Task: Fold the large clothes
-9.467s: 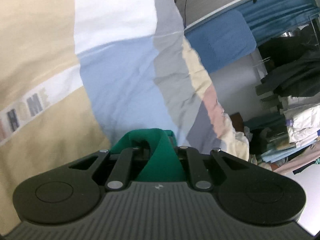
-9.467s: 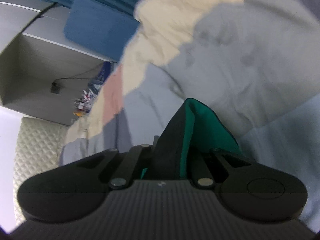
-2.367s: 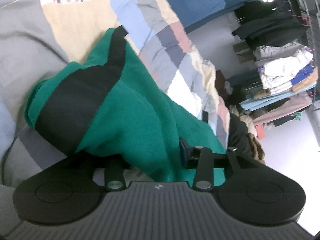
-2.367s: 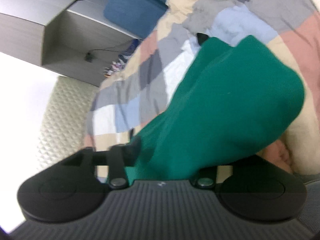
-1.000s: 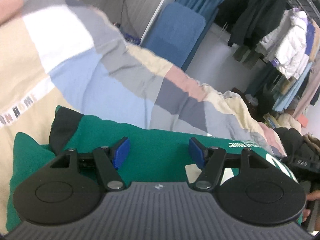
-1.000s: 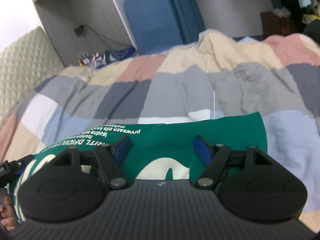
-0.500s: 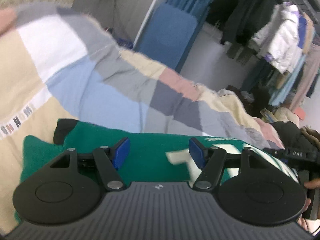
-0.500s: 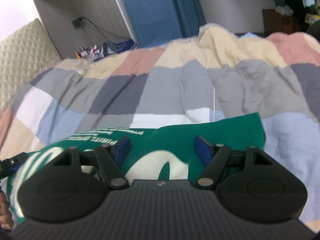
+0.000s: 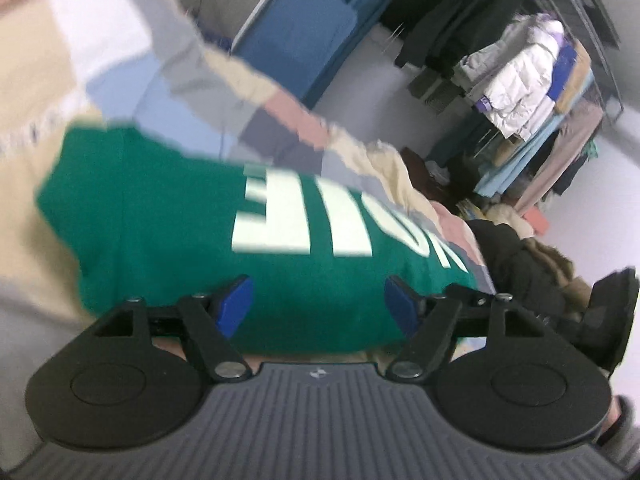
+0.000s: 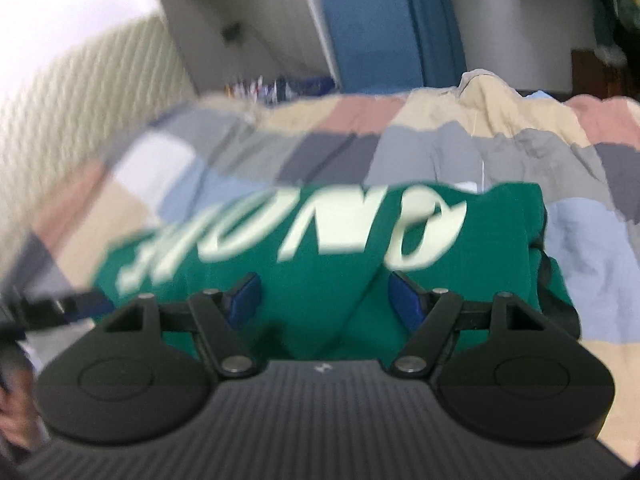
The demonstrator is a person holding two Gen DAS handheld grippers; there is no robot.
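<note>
Left wrist view: green sweatshirt (image 9: pixel 168 232) lying folded on the patchwork quilt (image 9: pixel 188 80), white lettering up. Left gripper (image 9: pixel 318 306) just above its near edge, jaws opening, blue pads (image 9: pixel 236 304) clear of cloth, nothing grasped. Right wrist view: same sweatshirt (image 10: pixel 320 264) below the right gripper (image 10: pixel 326 298), jaws spread and empty. Probably soft, limp and fairly thick; bound to sag and unfold if lifted by one layer. Best pinched at a folded edge or corner, through all layers, both sides together.
</note>
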